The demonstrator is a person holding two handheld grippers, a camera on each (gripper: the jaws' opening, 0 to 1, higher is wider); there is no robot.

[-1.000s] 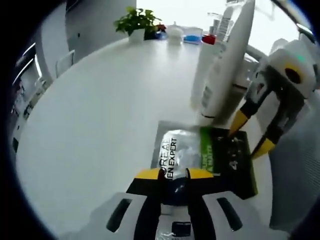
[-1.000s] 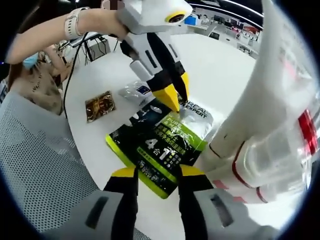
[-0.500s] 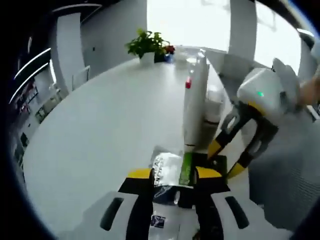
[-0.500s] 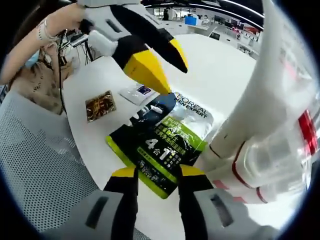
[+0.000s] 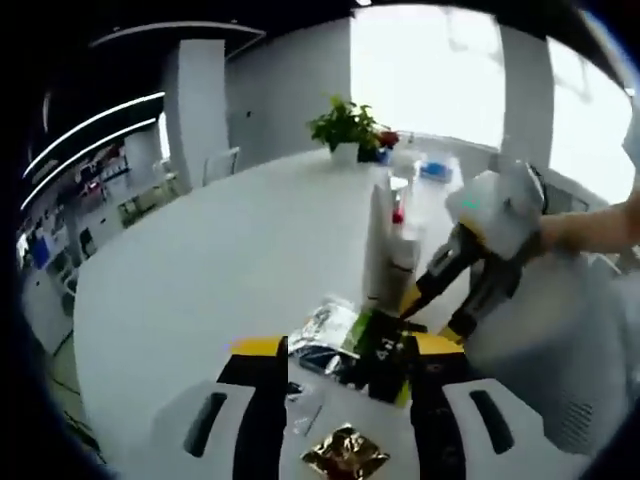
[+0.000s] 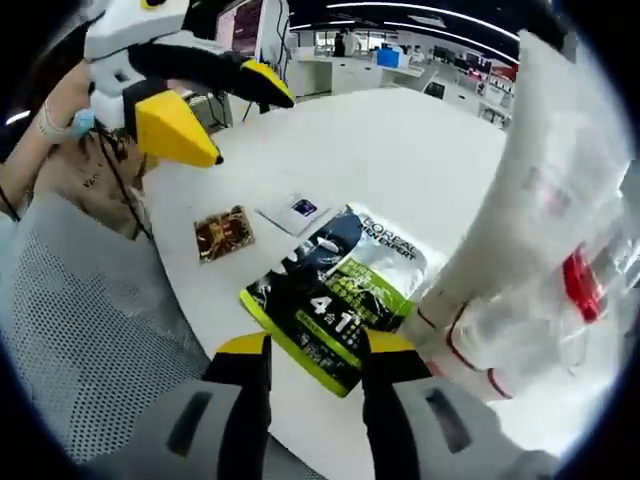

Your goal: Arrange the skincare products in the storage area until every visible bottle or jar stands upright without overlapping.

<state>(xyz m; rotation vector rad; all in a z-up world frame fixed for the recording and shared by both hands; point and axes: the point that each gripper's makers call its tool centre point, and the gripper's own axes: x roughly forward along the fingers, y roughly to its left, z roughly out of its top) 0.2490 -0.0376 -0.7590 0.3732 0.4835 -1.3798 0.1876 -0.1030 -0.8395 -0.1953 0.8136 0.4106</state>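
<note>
White tabletop [image 6: 400, 140] carries a black-and-green pouch [image 6: 338, 296] lying flat near its edge, just ahead of the right gripper [image 6: 312, 352], whose yellow-tipped jaws stand apart with nothing between them. Beside the pouch, toward the same edge, lie a small brown sachet [image 6: 224, 233] and a small white sachet [image 6: 295, 211], both flat and apart from each other. At the pouch's far side a tall white tube [image 6: 520, 200] stands upright, touching or just beside a clear bottle with a red band [image 6: 570, 290]. The left gripper [image 6: 200, 110] hangs above the table, its jaws parted and empty. In the left gripper view the left gripper [image 5: 345, 352] looks down on the pouch [image 5: 385, 350], the brown sachet [image 5: 345, 455], and the upright tube [image 5: 380, 250], with the right gripper [image 5: 440, 315] just beside the pouch. A potted plant [image 5: 350, 125] sits at the table's far edge.
</note>
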